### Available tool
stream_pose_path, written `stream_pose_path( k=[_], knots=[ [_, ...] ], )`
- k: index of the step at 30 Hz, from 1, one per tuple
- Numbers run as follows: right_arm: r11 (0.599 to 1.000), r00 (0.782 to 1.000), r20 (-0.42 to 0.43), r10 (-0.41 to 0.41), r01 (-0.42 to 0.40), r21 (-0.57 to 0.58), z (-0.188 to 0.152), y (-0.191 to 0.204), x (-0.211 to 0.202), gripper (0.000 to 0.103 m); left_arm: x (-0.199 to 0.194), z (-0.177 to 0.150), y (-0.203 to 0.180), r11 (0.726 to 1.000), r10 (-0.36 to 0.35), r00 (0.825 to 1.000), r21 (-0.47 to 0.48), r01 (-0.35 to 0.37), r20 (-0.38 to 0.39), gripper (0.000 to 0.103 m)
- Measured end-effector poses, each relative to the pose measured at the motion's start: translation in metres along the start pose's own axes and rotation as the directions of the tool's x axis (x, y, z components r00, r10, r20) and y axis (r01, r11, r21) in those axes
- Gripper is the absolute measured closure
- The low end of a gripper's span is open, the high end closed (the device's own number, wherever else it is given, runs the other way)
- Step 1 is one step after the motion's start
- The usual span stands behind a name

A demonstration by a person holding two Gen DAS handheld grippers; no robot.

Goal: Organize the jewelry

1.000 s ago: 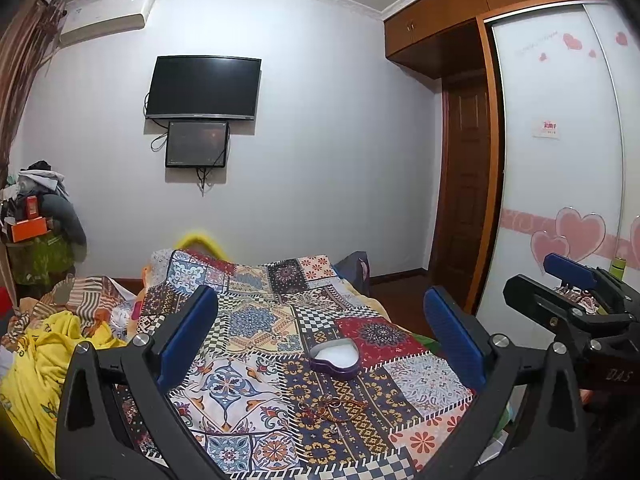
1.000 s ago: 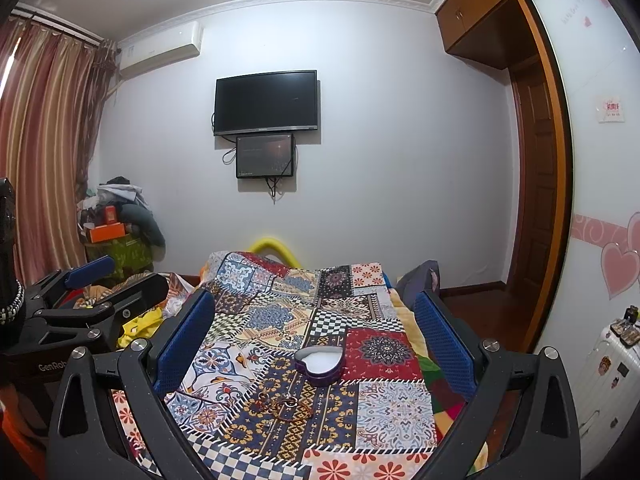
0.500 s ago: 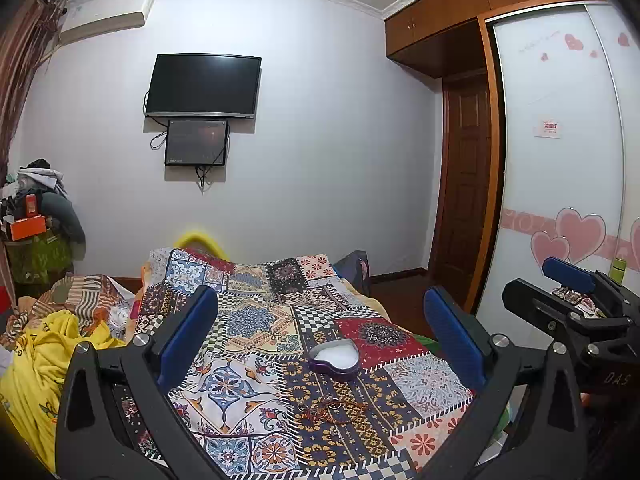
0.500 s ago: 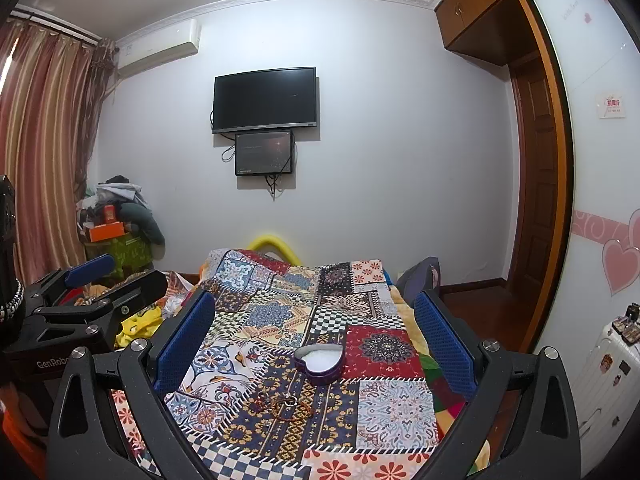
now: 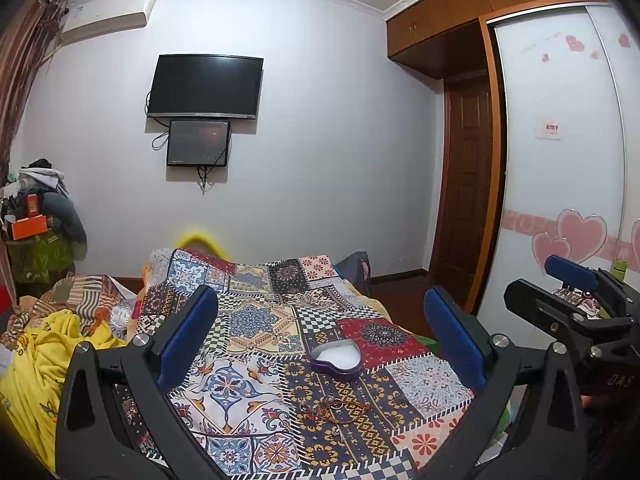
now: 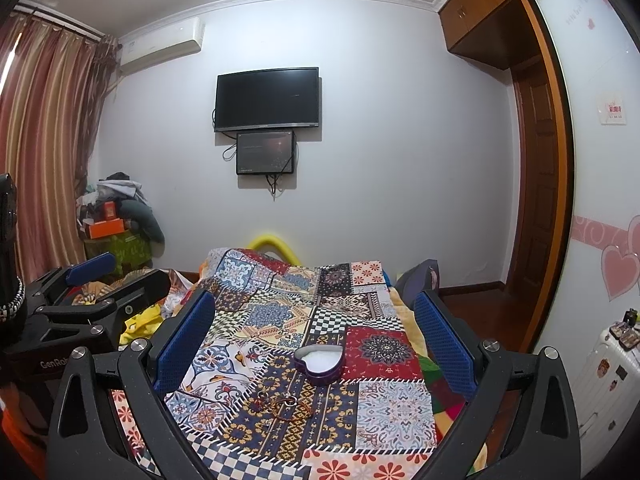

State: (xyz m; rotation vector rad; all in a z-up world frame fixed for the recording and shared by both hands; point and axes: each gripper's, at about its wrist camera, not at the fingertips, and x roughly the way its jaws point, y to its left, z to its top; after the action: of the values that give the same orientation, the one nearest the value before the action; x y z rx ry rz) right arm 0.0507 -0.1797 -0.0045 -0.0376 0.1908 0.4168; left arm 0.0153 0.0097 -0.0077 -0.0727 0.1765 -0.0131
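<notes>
A purple heart-shaped tin (image 5: 337,359) with a white lining lies open on the patterned bedspread (image 5: 256,320); it also shows in the right wrist view (image 6: 320,363). A small heap of bracelets and rings (image 5: 334,410) lies just in front of the tin, seen too in the right wrist view (image 6: 282,404). My left gripper (image 5: 320,344) is open and empty, held above the near end of the bed. My right gripper (image 6: 314,344) is open and empty beside it, to the right.
A bed with the patterned bedspread fills the middle. Yellow clothing (image 5: 36,364) is piled at the left. A wardrobe with heart decals (image 5: 568,184) and a wooden door (image 5: 468,208) stand at the right. A white suitcase (image 6: 600,372) stands at the right.
</notes>
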Motion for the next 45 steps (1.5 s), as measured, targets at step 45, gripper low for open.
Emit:
stream_pose_path(
  k=[45],
  knots=[
    [0.998, 0.891, -0.454, -0.002, 0.033, 0.061, -0.112, -0.046, 0.137, 0.004, 0.153, -0.111, 0.059, 0.997, 0.034, 0.872, -0.043, -0.064, -0.488, 0.026]
  ],
)
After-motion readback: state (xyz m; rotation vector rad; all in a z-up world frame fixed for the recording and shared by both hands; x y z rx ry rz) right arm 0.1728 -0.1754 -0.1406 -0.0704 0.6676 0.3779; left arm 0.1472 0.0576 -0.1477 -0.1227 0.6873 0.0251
